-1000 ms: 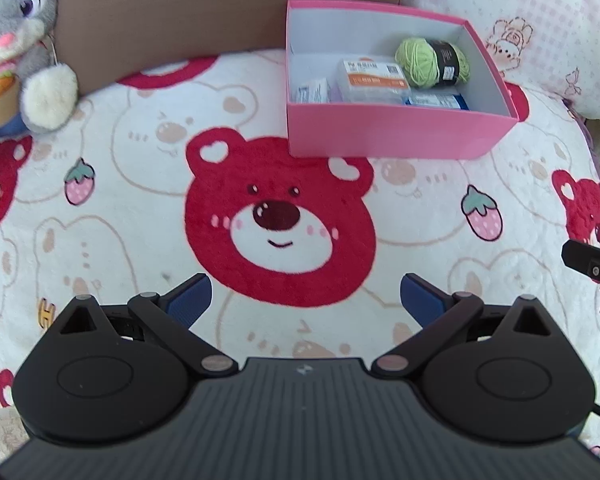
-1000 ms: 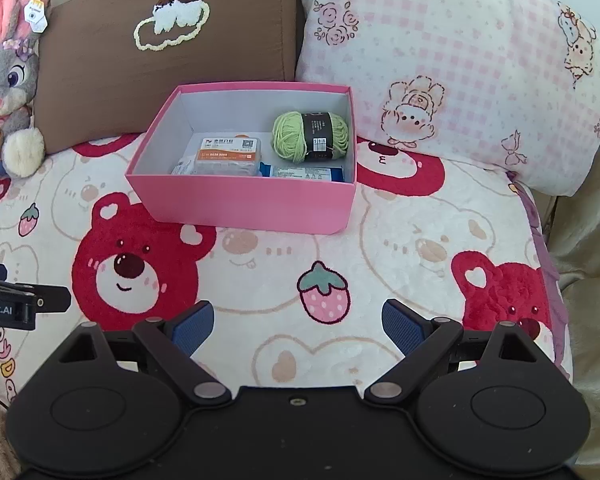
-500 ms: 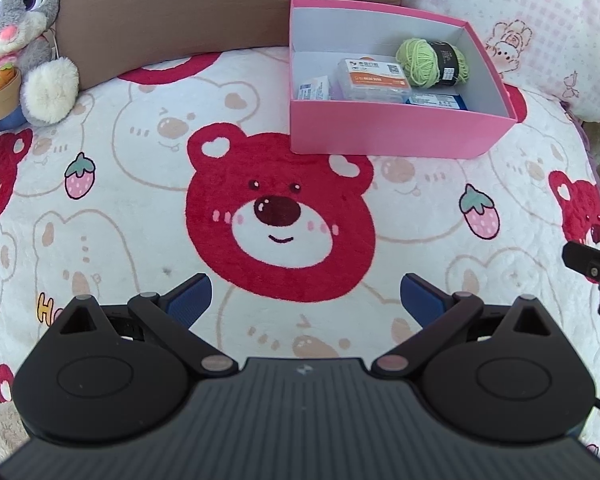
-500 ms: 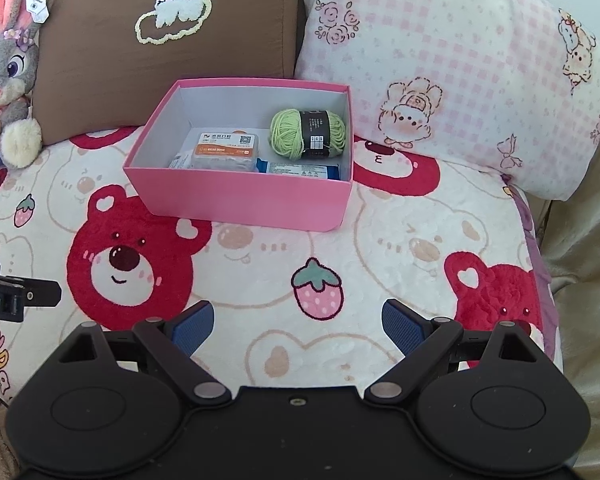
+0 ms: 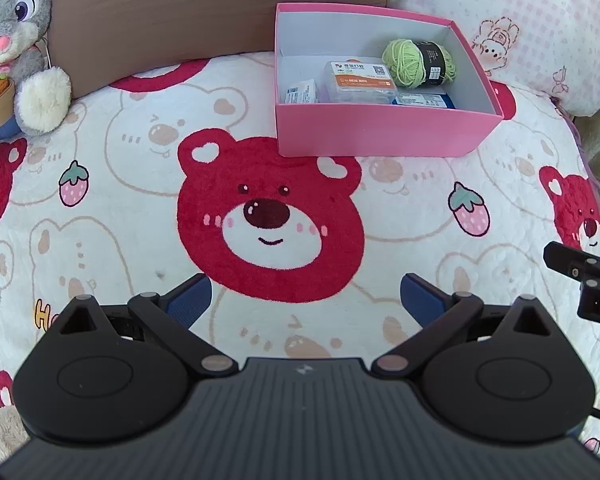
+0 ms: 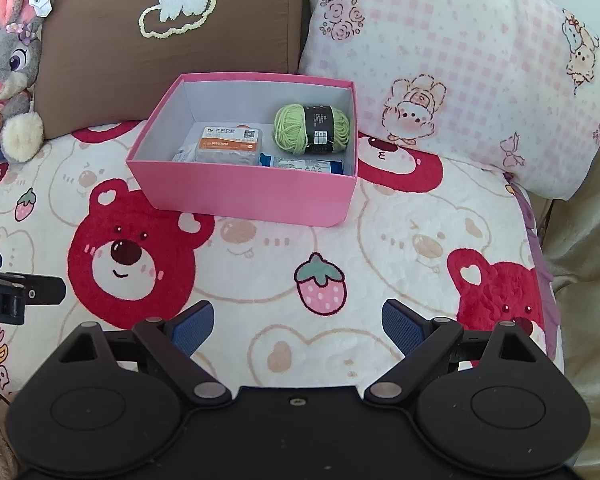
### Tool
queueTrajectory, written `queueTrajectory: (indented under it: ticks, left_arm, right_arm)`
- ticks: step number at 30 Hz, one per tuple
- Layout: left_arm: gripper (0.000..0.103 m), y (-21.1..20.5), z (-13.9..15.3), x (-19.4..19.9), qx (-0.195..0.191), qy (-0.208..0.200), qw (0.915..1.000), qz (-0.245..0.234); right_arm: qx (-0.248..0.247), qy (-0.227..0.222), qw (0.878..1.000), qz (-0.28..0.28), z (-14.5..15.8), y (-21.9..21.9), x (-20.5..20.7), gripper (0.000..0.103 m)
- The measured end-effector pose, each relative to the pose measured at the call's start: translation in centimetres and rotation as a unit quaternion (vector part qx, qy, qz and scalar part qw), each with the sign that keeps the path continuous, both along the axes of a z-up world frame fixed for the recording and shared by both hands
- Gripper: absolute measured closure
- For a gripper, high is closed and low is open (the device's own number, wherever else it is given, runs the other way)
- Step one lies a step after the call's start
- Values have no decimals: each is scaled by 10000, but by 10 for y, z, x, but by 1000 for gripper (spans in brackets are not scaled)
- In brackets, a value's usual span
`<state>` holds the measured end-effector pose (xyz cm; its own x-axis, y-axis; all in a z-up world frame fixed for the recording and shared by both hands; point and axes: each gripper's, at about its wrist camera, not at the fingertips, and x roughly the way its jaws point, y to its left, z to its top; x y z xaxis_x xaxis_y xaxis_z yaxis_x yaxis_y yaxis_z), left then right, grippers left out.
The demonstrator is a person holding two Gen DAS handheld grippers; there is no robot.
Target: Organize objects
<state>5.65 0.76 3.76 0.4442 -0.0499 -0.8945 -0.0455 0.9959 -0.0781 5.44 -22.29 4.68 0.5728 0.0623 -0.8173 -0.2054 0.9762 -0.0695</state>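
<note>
A pink box (image 5: 380, 134) (image 6: 252, 194) sits on the bear-print blanket. Inside it lie a green yarn ball (image 5: 418, 63) (image 6: 312, 130), a clear case with an orange label (image 5: 360, 82) (image 6: 230, 145), a blue-and-white packet (image 5: 424, 101) (image 6: 306, 165) and a small white packet (image 5: 300, 92). My left gripper (image 5: 305, 296) hangs open over the red bear face, well short of the box, with nothing between its blue pads. My right gripper (image 6: 298, 326) is open too, empty, above a strawberry print in front of the box.
A grey plush rabbit (image 5: 16, 52) (image 6: 8, 68) leans at the far left against a brown cushion (image 6: 168, 44). A pink checked pillow (image 6: 460, 72) stands behind the box on the right. The blanket's right edge (image 6: 540, 240) drops to beige fabric.
Both views have drawn back a little from the box; it sits slightly higher and farther than a second ago. Both grippers stay open and empty.
</note>
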Motion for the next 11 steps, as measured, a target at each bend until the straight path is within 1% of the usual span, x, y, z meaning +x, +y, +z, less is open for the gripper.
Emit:
queueTrajectory:
  ticks: [11]
  left_arm:
    - [1,-3,1,-2,32,-3,10000,-36]
  right_arm:
    - [-14,10,10000,20,0,-1,0,10]
